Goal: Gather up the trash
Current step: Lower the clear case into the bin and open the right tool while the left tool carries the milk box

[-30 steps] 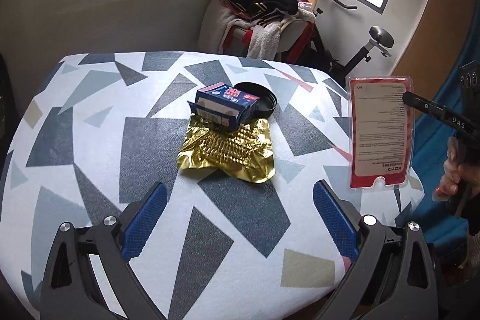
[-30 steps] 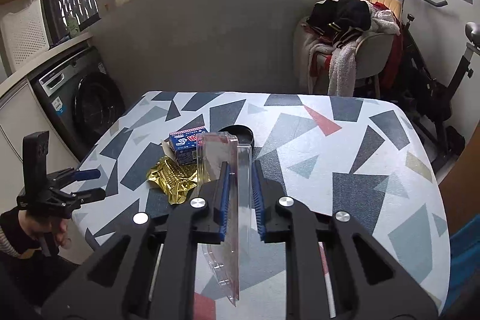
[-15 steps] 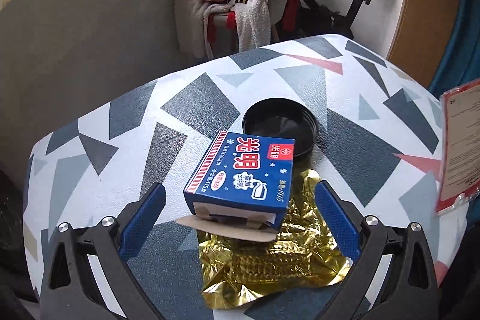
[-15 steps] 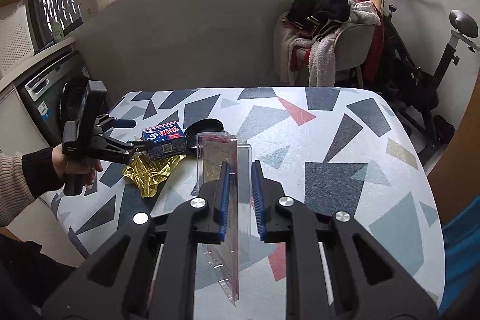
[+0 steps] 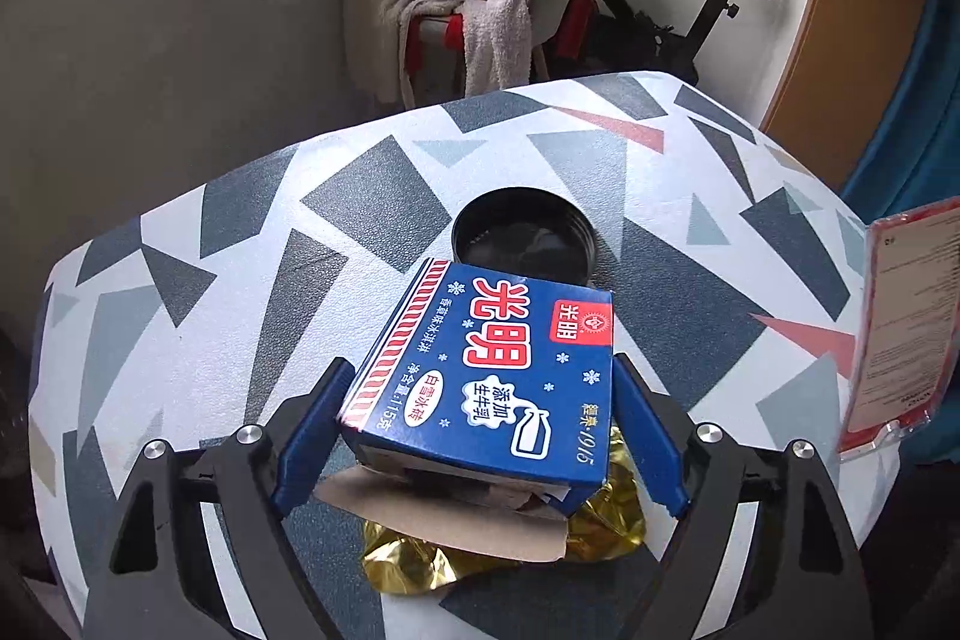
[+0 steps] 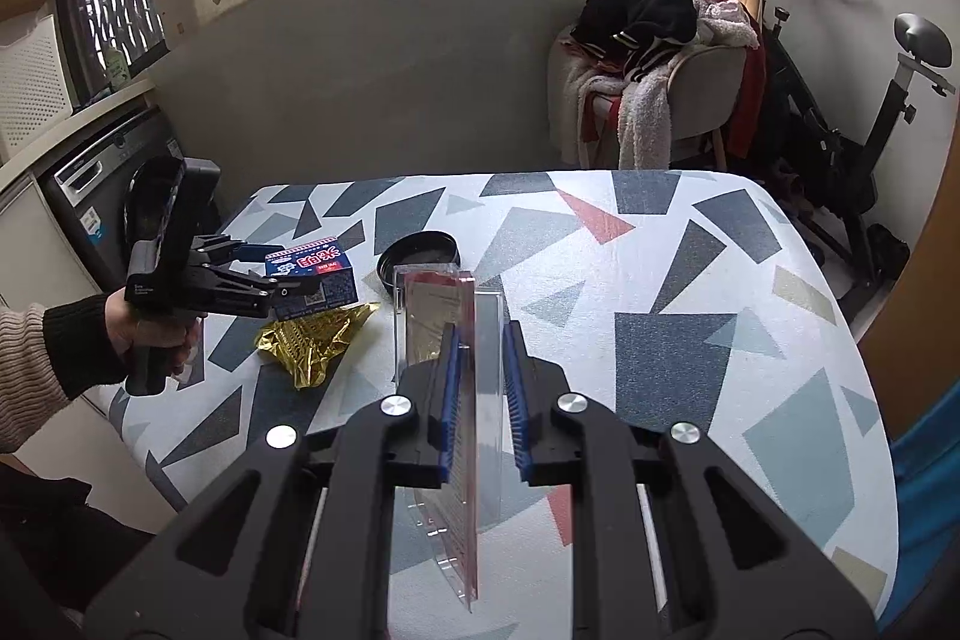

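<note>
A blue ice-cream carton (image 5: 486, 376) with an open flap sits between the blue pads of my left gripper (image 5: 480, 430), which has closed in on its two sides. It also shows in the right wrist view (image 6: 315, 274). Under it lies a crumpled gold foil wrapper (image 5: 420, 562), also in the right wrist view (image 6: 312, 340). A black round lid (image 5: 525, 238) lies just behind the carton. My right gripper (image 6: 480, 388) is shut on a clear plastic blister pack (image 6: 444, 334) with a red card, held upright above the table.
The table (image 6: 660, 340) has a white cover with grey and red triangles. Behind it stand a chair heaped with clothes (image 6: 654, 58) and an exercise bike (image 6: 852, 112). A washing machine (image 6: 102, 196) is at the left. The table's right half holds nothing.
My left gripper moved forward over the table to the blue carton and its pads closed in on the carton's sides. My right gripper kept holding the blister pack, nearly still.
</note>
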A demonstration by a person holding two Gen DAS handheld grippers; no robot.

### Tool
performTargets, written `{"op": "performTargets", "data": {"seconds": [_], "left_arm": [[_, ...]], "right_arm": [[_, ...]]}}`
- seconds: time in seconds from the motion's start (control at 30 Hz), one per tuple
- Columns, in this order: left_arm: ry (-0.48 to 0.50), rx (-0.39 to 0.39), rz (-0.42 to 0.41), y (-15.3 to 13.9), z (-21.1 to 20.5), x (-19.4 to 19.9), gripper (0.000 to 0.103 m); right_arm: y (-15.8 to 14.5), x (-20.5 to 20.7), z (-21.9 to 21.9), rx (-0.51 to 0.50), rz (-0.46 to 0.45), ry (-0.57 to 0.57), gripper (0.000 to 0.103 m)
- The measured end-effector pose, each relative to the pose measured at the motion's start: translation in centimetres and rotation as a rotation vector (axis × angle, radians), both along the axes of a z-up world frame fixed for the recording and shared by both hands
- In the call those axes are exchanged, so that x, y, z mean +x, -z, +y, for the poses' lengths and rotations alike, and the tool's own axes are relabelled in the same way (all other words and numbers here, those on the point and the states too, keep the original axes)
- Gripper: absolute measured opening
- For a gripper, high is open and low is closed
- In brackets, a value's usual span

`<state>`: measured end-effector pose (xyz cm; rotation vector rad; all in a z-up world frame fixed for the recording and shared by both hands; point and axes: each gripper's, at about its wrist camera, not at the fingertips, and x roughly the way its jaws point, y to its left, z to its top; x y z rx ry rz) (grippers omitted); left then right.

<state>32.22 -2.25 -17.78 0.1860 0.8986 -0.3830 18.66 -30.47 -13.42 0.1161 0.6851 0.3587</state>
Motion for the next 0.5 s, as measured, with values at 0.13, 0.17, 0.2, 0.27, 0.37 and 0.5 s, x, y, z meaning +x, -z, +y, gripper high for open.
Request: {"op": "performTargets", "data": {"seconds": [0.13,0.17,0.2,0.27,0.37,0.5], "left_arm": [[-0.002,-0.027,-0.041,-2.4,0.2,-5.0,0.082],[-0.004,-0.029,-0.052,-2.9,0.3,-6.4,0.082],[-0.007,-0.033,-0.067,-3.4,0.4,-7.9,0.082],[-0.021,-0.056,-0.084,-4.3,0.9,-10.9,0.082],[-0.060,-0.095,-0.087,-4.9,1.9,-14.9,0.082],[-0.106,-0.124,-0.090,-5.3,3.2,-19.6,0.082]], "right_arm": [[-0.5,-1.4,0.9,-0.007,-0.011,-0.020,0.018],[-0.6,-1.8,1.2,-0.006,-0.010,-0.026,0.018],[-0.7,-2.2,1.5,-0.004,-0.009,-0.031,0.018],[-0.7,-3.1,2.0,0.000,-0.003,-0.043,0.018],[-0.7,-4.5,3.0,0.004,0.008,-0.064,0.018],[-0.8,-6.5,4.3,0.006,0.013,-0.095,0.018]]}}
